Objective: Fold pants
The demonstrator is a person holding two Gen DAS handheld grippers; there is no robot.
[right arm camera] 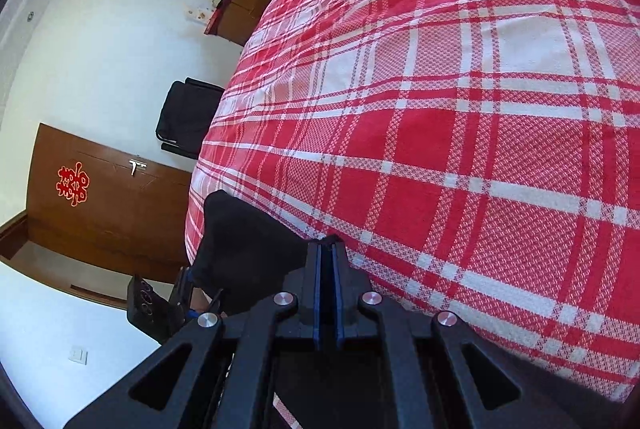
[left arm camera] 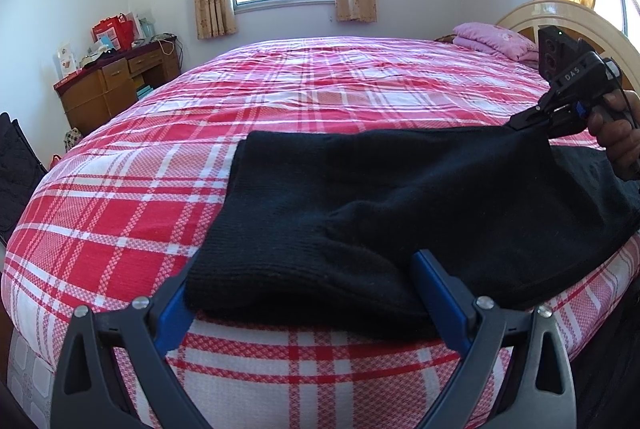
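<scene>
Black pants (left arm camera: 400,189) lie on the plaid bed (left arm camera: 120,197); right gripper (left arm camera: 524,121) pinches one corner up, left gripper (left arm camera: 308,265) gapes wide around the hem.

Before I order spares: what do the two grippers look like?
Both match. The left gripper has dark grey linkage arms with triangular cut-outs, silver pivot bolts and blue pads. The right gripper is black, with blue parts, white "DAS" lettering, a boxy camera block on top and a thin black cable at the grip. Its blue pads show from its own camera. No sleeve is visible.

Two wrist views close over the shared plaid bed (left arm camera: 120,157), angled down.
</scene>
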